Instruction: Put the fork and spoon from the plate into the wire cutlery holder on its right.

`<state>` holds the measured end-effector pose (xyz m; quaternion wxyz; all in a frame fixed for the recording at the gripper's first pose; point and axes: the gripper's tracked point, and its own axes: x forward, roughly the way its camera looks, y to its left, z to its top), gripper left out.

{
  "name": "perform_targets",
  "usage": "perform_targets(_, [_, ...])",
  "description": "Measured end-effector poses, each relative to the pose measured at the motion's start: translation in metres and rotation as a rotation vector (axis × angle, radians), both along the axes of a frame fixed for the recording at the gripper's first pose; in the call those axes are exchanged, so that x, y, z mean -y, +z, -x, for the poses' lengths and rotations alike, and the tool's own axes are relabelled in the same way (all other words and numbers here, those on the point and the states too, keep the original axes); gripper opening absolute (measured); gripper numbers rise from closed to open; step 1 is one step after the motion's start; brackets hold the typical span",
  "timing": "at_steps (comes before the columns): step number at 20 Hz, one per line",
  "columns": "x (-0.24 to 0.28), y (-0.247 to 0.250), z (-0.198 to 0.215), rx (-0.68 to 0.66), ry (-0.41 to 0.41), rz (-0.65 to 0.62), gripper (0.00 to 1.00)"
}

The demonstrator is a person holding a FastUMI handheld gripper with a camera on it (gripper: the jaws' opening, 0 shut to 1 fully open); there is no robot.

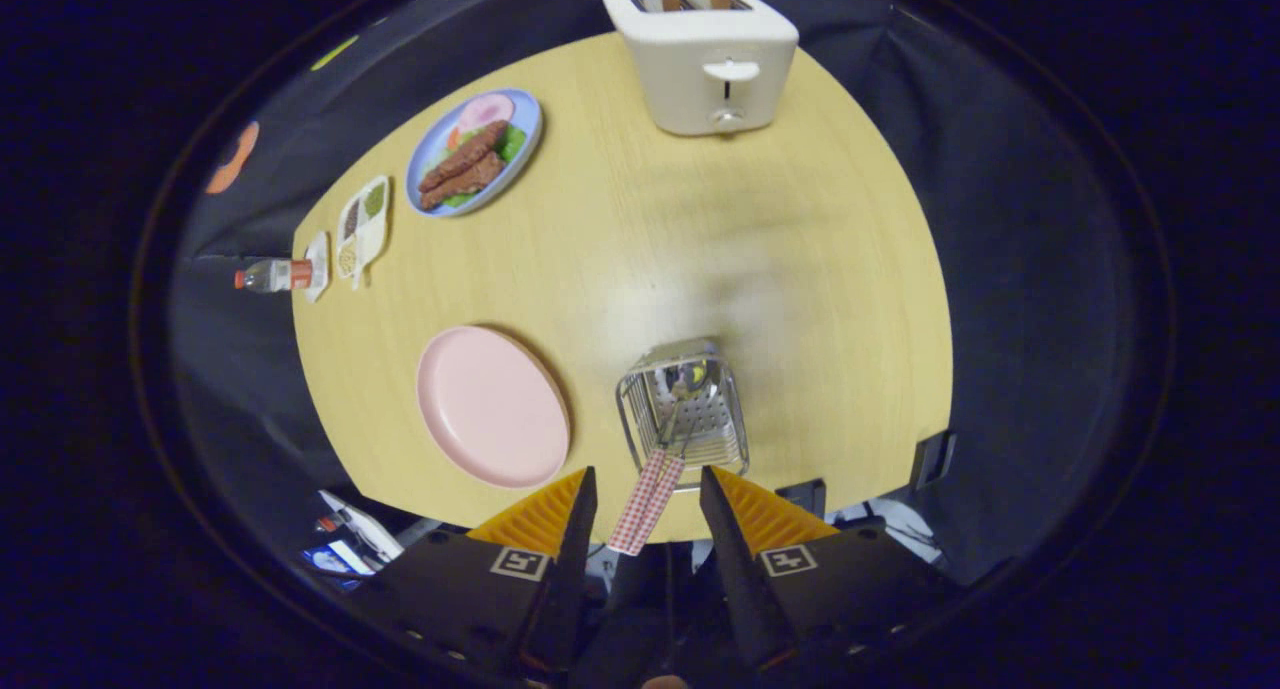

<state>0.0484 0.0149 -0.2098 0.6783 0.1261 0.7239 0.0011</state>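
Hand-held gripper (648, 491) agape above cutlery holder (684, 409), pink plate (492, 405) beside, toaster (703, 57) beyond.

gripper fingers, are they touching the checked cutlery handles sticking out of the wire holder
Apart. In the gripper view the gripper is open, and the checked handles rise from the wire cutlery holder between the fingers with a clear gap on each side.

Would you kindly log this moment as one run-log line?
gripper: open, above holder | cutlery: in wire holder, handles between fingers | pink plate: bare
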Motion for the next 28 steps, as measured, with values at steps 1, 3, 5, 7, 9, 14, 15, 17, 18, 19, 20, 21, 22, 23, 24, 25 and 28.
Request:
perform_targets(1, [0.0, 0.007, -0.007, 0.071, 0.01, 0.001, 0.63])
perform_targets(3, [-0.002, 0.024, -0.019, 0.221, 0.034, 0.005, 0.79])
perform_targets(5, [-0.005, 0.048, -0.032, 0.396, 0.046, 0.002, 0.81])
perform_targets(7, [-0.006, 0.08, -0.044, 0.6, 0.069, 0.006, 0.8])
perform_targets(9, [-0.009, 0.12, -0.048, 0.816, 0.083, 0.002, 0.81])
perform_targets(14, [-0.002, 0.225, -0.029, 1.316, -0.002, 0.052, 0.86])
perform_targets(15, [0.003, 0.238, -0.017, 1.382, -0.018, 0.077, 0.87])
perform_targets(17, [0.01, 0.252, 0.01, 1.484, -0.04, 0.114, 0.87])
perform_targets(18, [0.012, 0.259, 0.022, 1.525, -0.047, 0.126, 0.88])
perform_targets(19, [0.016, 0.263, 0.032, 1.561, -0.051, 0.146, 0.89])
perform_targets(20, [0.019, 0.266, 0.041, 1.596, -0.053, 0.168, 0.9])
perform_targets(21, [0.02, 0.27, 0.051, 1.632, -0.054, 0.178, 0.9])
perform_targets(22, [0.021, 0.274, 0.061, 1.659, -0.057, 0.188, 0.9])
perform_targets(23, [0.022, 0.276, 0.069, 1.681, -0.06, 0.191, 0.9])
perform_targets(24, [0.021, 0.278, 0.074, 1.698, -0.062, 0.19, 0.9])
perform_targets(25, [0.021, 0.279, 0.08, 1.712, -0.058, 0.194, 0.9])
perform_targets(28, [0.029, 0.278, 0.088, 1.715, -0.075, 0.222, 0.9])
